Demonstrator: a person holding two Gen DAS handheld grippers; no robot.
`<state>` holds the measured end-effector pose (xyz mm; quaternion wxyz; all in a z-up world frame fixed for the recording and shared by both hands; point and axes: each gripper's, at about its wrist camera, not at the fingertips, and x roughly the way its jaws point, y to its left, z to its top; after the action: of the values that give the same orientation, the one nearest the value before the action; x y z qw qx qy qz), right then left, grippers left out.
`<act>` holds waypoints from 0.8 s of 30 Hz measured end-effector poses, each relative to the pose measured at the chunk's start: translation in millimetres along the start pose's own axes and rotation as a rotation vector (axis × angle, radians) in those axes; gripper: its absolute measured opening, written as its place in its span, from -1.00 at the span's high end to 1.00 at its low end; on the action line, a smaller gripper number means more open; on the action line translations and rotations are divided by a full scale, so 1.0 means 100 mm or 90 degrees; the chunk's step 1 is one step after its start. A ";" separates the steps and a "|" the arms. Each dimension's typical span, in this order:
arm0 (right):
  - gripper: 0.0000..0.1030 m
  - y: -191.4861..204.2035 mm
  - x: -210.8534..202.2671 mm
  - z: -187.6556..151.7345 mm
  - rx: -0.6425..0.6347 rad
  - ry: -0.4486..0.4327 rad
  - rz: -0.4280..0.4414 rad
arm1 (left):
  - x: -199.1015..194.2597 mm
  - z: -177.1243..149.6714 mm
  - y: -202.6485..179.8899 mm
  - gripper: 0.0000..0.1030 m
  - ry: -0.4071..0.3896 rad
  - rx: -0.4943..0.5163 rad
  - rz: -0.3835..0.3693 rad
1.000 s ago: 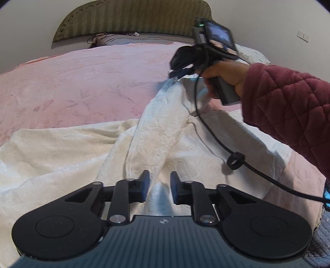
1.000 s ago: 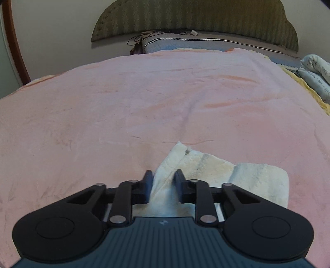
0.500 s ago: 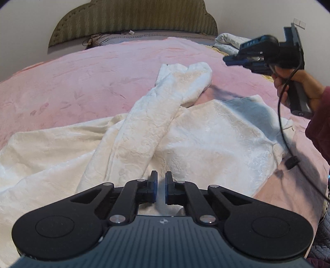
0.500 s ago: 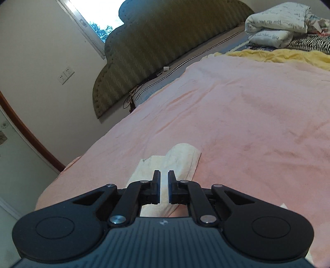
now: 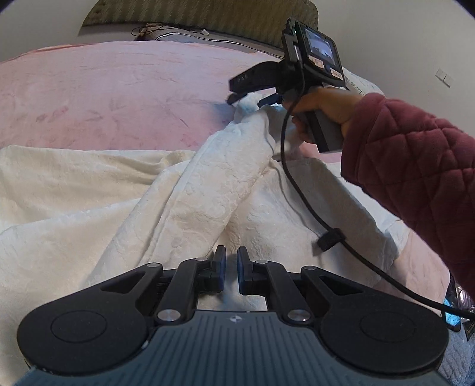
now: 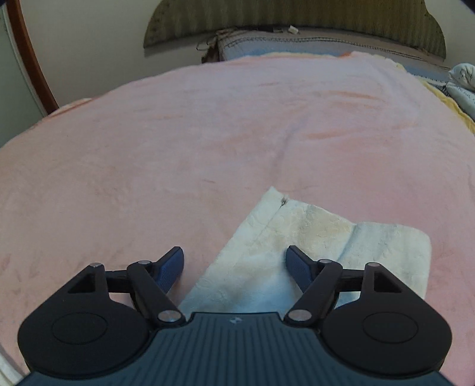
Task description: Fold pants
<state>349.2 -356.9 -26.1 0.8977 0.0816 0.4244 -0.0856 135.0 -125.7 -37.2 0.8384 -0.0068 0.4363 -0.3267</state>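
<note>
Cream-white textured pants (image 5: 207, 202) lie spread on the pink bed cover, one leg folded diagonally over the rest. My left gripper (image 5: 231, 271) hovers low over the pants' near part, jaws nearly shut with a narrow gap and nothing between them. My right gripper (image 6: 234, 267) is open, its jaws straddling the leg's cuff end (image 6: 297, 231), which lies flat on the cover. The right gripper also shows in the left wrist view (image 5: 252, 99), at the far end of the folded leg.
The pink bed cover (image 6: 207, 133) stretches to a padded headboard (image 6: 297, 17). Folded bedding (image 6: 463, 77) lies at the far right. A black cable (image 5: 311, 207) hangs from the right gripper across the pants. The red quilted sleeve (image 5: 415, 166) fills the right side.
My right gripper came back down to the cuff end from up in the air and its jaws have opened wide around it. My left gripper stays nearly shut over the pants.
</note>
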 end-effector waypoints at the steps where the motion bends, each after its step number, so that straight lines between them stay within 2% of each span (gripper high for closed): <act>1: 0.17 0.01 -0.02 -0.01 -0.008 -0.011 -0.014 | 0.00 0.01 0.02 0.71 -0.003 -0.006 -0.002; 3: 0.72 -0.07 -0.09 -0.03 0.011 -0.023 -0.002 | 0.02 0.03 0.05 0.71 -0.006 -0.023 -0.010; 4: 0.80 -0.13 -0.15 -0.04 0.030 -0.034 0.007 | 0.03 0.04 0.06 0.71 -0.006 -0.028 -0.012; 7: 0.84 -0.40 -0.38 -0.11 0.116 -0.097 0.058 | 0.05 0.07 0.04 0.74 -0.004 -0.019 -0.006; 9: 0.85 -0.62 -0.60 -0.20 0.194 -0.148 0.109 | 0.05 0.07 0.00 0.94 -0.007 -0.003 0.012; 10: 0.85 -0.74 -0.72 -0.27 0.230 -0.173 0.132 | 0.05 0.07 -0.03 0.97 -0.008 0.008 0.024; 13: 0.85 -1.12 -1.13 -0.57 0.334 -0.236 0.199 | -0.01 0.03 -0.18 1.00 -0.018 0.055 0.048; 16: 0.85 -1.48 -1.56 -0.99 0.404 -0.287 0.233 | -0.11 -0.06 -0.37 1.00 -0.028 0.120 0.044; 18: 0.85 -1.69 -1.79 -1.30 0.433 -0.298 0.234 | -0.12 -0.13 -0.47 1.00 -0.030 0.155 0.049; 20: 0.85 -1.83 -1.93 -1.55 0.439 -0.290 0.223 | -0.06 -0.15 -0.49 1.00 -0.024 0.163 0.067; 24: 0.79 -1.99 -1.84 -1.94 0.463 -0.210 0.208 | 0.03 -0.12 -0.48 1.00 -0.014 0.149 0.085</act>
<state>44.6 -492.6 -19.1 0.8681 0.4441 0.1988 -0.0986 101.6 -162.0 -32.8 0.8581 0.1165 0.3853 -0.3188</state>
